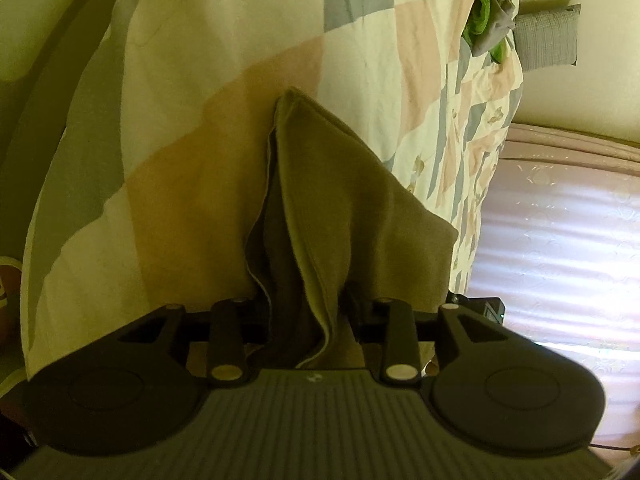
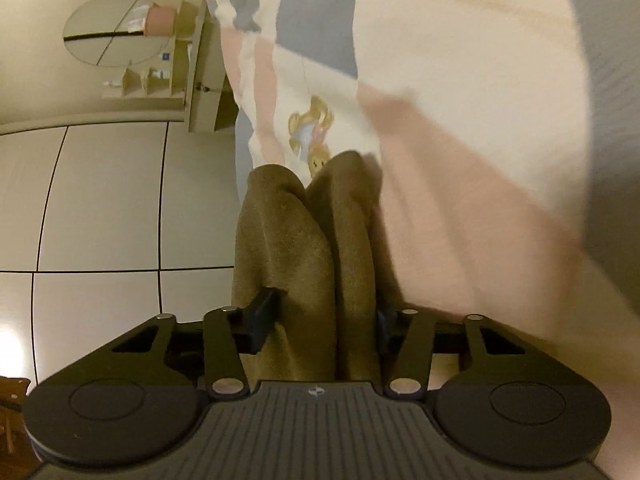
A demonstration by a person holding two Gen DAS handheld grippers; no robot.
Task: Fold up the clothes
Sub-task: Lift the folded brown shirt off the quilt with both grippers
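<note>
An olive-brown garment point(image 1: 340, 200) hangs in bunched folds over a patchwork quilt point(image 1: 200, 80) on a bed. My left gripper point(image 1: 306, 296) is shut on a gathered part of it, and the cloth hides most of both fingers. In the right wrist view the same brown garment point(image 2: 288, 240) bulges in two thick folds between the fingers point(image 2: 266, 316). My right gripper point(image 2: 326, 312) is shut on it, with the cloth filling the gap from pad to pad. The quilt point(image 2: 460, 120) is blurred behind it.
A heap of green and grey clothes point(image 1: 488, 12) lies at the far end of the bed beside a grey pillow point(image 1: 548, 36). A pink curtain point(image 1: 560, 240) hangs on the right. Beyond the bed edge are a tiled floor point(image 2: 100, 200), a shelf unit point(image 2: 188, 60) and a round mirror point(image 2: 116, 28).
</note>
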